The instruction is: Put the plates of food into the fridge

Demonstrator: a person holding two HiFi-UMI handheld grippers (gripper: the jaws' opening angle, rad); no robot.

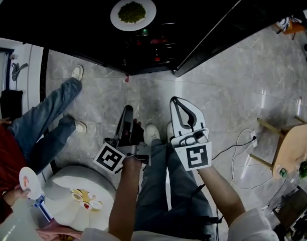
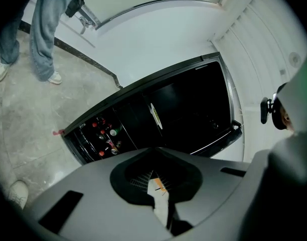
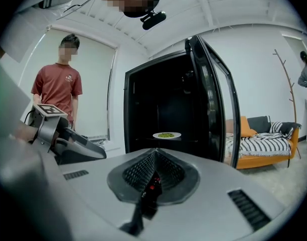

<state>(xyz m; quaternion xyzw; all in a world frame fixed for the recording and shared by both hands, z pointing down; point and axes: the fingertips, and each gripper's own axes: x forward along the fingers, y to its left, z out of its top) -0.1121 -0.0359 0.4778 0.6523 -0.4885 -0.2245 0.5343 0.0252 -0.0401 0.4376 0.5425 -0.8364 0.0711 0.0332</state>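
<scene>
White plate [image 1: 133, 13] of green food sits on a shelf inside the open fridge [image 3: 127, 124], near the shelf's front edge. I hold my left gripper [image 1: 127, 109] and right gripper [image 1: 176, 103] well back from it, each with jaws together on nothing. Another person [image 3: 57, 87] stands beside the fridge.

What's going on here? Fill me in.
A person stands facing the open fridge with a gripper in each hand. The left gripper and right gripper both have their jaws shut on nothing. A plate of greens sits on a fridge shelf. A bystander waits by a table.
</scene>
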